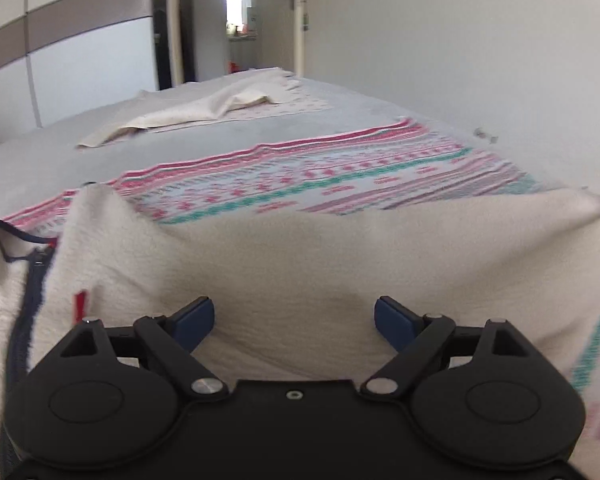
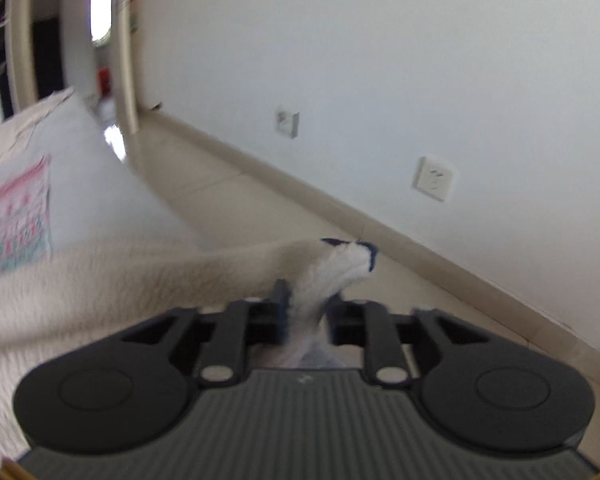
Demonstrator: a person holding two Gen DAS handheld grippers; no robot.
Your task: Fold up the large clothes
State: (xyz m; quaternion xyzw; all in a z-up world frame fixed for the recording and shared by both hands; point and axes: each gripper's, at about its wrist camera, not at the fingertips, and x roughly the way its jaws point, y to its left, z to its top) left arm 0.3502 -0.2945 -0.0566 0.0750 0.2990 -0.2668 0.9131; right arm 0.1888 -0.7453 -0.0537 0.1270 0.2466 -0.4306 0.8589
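Observation:
A large cream fleece garment (image 1: 300, 256) with a dark navy zipper and trim (image 1: 24, 304) is spread over the bed in front of me. My left gripper (image 1: 294, 322) is open, its blue pads (image 1: 194, 320) just above the cream fabric, holding nothing. My right gripper (image 2: 306, 316) is shut on a bunched corner of the same cream garment (image 2: 340, 268), whose navy edge sticks out past the fingertips, lifted beside the bed. The rest of the garment (image 2: 120, 280) trails left from it.
A pink, white and teal patterned blanket (image 1: 320, 176) lies on the grey bed (image 1: 204, 140). Another cream cloth (image 1: 204, 112) lies farther back. White wardrobe at left, open door behind. In the right wrist view, tiled floor (image 2: 236, 200), wall sockets (image 2: 434, 178) and baseboard.

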